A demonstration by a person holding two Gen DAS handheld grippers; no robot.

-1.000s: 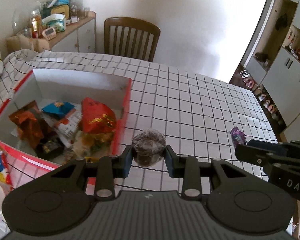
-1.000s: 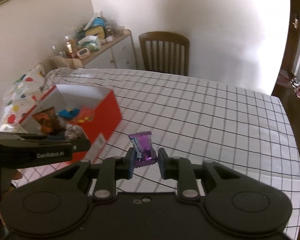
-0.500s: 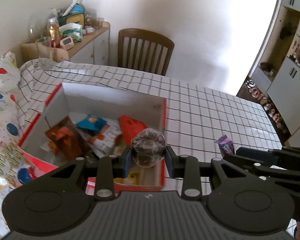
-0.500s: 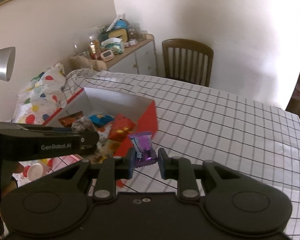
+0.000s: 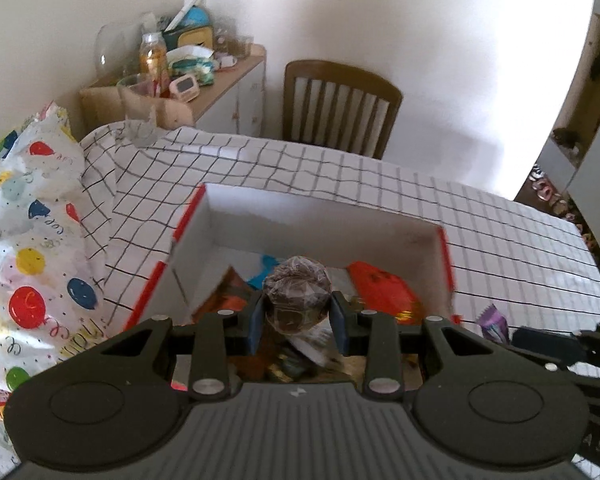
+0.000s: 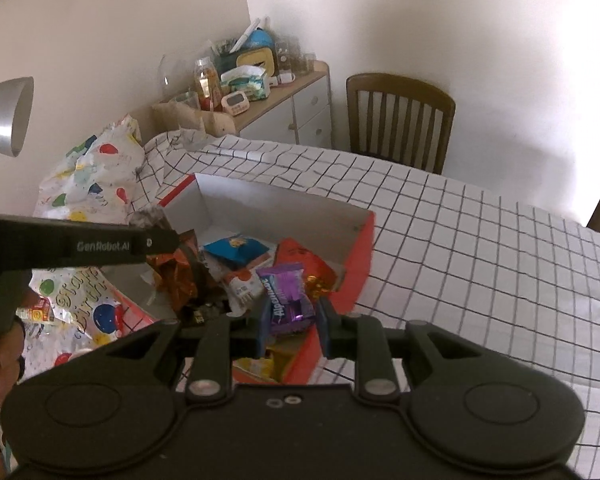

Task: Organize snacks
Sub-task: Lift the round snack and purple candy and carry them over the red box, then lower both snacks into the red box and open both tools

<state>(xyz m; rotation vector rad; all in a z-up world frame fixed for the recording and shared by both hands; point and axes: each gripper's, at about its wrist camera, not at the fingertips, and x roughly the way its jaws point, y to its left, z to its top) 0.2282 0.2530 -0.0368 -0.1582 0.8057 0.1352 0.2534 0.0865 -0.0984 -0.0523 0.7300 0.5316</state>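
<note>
My left gripper [image 5: 297, 320] is shut on a round dark snack in clear wrap [image 5: 297, 294] and hangs over the red box with white inside walls [image 5: 316, 216]. My right gripper [image 6: 291, 322] is shut on a purple candy packet [image 6: 287, 296] above the near right corner of the same red box [image 6: 360, 256]. Inside the box lie several snacks: a red packet [image 6: 304, 258], a blue packet [image 6: 236, 248] and an orange-brown foil pack [image 6: 176, 276]. The left gripper's side [image 6: 80, 244] crosses the right wrist view over the box's left part. The purple packet [image 5: 492, 322] also shows at the right of the left wrist view.
A checked tablecloth [image 6: 480, 248] covers the table. A crumpled balloon-print bag [image 5: 24, 248] lies left of the box. Behind the table stand a wooden chair [image 5: 340, 108] and a cluttered sideboard [image 5: 228, 80]. A metal lamp shade [image 6: 4, 116] hangs at far left.
Both grippers moved left across the table, each still holding its snack. The round snack and the purple packet went from over the bare cloth to over the red box.
</note>
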